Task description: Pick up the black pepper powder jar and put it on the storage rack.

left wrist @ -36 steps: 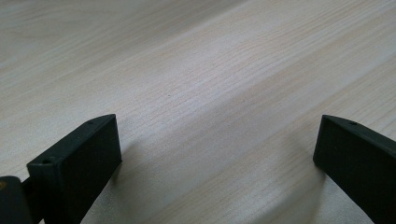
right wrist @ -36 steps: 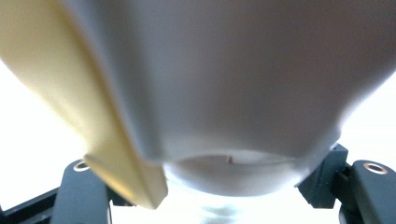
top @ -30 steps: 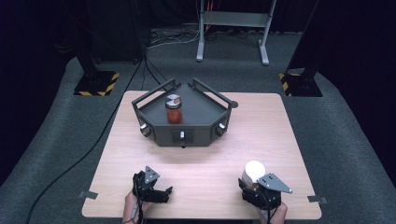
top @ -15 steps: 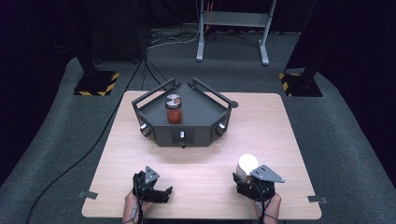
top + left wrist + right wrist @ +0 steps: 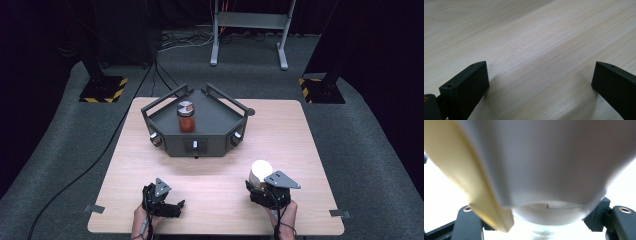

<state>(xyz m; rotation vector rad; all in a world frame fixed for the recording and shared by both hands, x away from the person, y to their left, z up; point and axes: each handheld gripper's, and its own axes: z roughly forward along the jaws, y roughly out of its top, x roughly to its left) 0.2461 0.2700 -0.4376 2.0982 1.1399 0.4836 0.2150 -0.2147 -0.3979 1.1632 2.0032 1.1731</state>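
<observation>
Near the table's (image 5: pixel 310 150) front edge, the left gripper (image 5: pixel 167 205) lies low, jaws apart; the right gripper (image 5: pixel 265 187) clasps a white cup (image 5: pixel 261 171).

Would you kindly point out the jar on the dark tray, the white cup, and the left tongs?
jar (image 5: pixel 186 118), high view, on its orange body below the lid.
white cup (image 5: pixel 260 171), high view, on its rounded top.
left tongs (image 5: pixel 176 206), high view, between the tips.

A light wooden table (image 5: pixel 320 150) stood on grey carpet (image 5: pixel 380 150). On it sat a dark tray (image 5: pixel 210 142), near the far edge.
</observation>
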